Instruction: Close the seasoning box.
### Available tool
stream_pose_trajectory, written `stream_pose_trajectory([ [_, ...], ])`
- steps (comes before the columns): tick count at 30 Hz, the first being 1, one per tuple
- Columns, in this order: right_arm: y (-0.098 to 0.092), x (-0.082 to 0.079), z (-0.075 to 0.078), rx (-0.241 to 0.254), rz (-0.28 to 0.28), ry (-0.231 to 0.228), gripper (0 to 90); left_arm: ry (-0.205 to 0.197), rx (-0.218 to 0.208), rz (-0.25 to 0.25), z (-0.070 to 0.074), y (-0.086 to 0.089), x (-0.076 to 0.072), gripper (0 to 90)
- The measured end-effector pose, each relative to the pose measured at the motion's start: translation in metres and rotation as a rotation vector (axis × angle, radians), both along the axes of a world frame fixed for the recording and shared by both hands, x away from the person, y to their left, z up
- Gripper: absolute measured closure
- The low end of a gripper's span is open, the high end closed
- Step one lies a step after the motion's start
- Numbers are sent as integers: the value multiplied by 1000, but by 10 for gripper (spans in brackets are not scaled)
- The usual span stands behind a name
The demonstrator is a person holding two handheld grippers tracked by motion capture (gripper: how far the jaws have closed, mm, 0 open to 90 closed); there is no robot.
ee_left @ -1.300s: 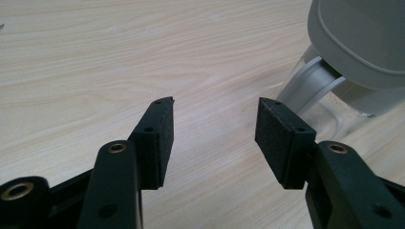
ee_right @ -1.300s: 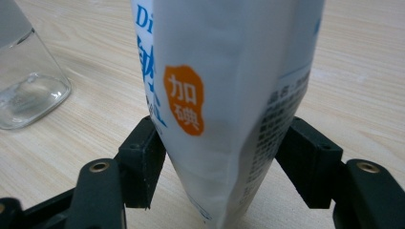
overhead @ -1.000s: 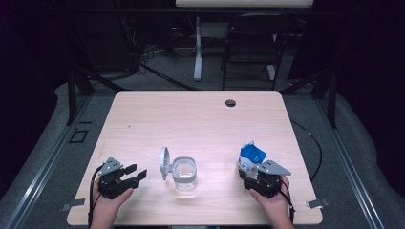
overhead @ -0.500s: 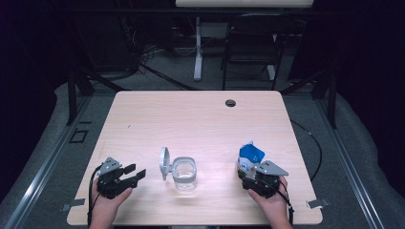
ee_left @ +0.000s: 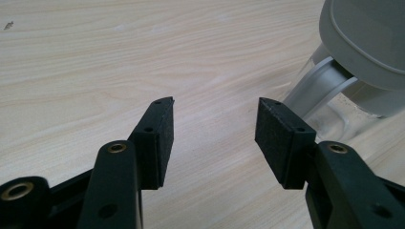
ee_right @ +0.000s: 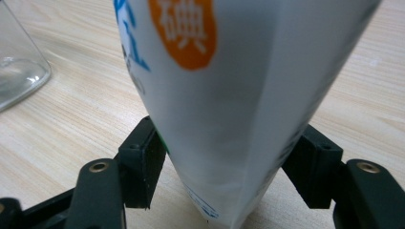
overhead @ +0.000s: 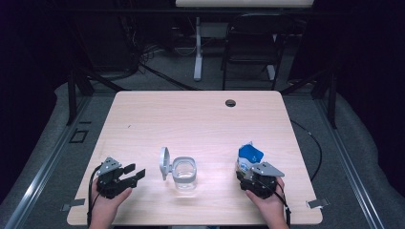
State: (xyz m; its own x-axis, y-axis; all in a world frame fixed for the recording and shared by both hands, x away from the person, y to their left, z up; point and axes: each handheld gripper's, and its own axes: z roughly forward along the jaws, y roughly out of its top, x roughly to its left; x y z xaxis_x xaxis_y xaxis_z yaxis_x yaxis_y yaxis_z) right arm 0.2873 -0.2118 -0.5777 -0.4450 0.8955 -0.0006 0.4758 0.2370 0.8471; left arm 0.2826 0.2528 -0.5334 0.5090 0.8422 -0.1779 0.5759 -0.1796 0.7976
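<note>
Pale wood table (overhead: 200, 124): a light-grained top with rounded corners; a small dark round hole (overhead: 230, 103) sits near its far edge.
Room: dim around the table, with grey floor, black frame legs, loose cables, and a chair (overhead: 250, 45) beyond the far edge.
Glass jar (overhead: 184, 172): clear, standing upright on the near middle of the table, between the two grippers and apart from both.
Jar lid (overhead: 165, 162): grey, hinged open and standing up at the jar's left side; in the left gripper view it shows large at the upper right (ee_left: 367, 43).
Left gripper (overhead: 128, 172): held in the person's left hand (overhead: 107, 205) at the near left, low over the table and pointed toward the jar.
Left jaws: spread wide with bare wood between them; nothing held. The right-hand pad (ee_left: 282, 138) is near the jar's hinge but apart from it.
Pouch (overhead: 249, 157): a white and blue packet with an orange badge and blue print (ee_right: 229, 95), standing at the near right of the table, well apart from the jar.
Right gripper (overhead: 248, 171): held in the person's right hand (overhead: 267, 200), right behind the pouch.
Right jaws: one on either side of the pouch's lower part, the pads close against its sides; whether they press it firmly cannot be told.
</note>
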Motion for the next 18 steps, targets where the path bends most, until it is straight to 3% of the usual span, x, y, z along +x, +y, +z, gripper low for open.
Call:
stream_pose_trajectory([
  [18,3,2,-4,4,-27,-9,358,3,2,3,-1,1,0,486],
])
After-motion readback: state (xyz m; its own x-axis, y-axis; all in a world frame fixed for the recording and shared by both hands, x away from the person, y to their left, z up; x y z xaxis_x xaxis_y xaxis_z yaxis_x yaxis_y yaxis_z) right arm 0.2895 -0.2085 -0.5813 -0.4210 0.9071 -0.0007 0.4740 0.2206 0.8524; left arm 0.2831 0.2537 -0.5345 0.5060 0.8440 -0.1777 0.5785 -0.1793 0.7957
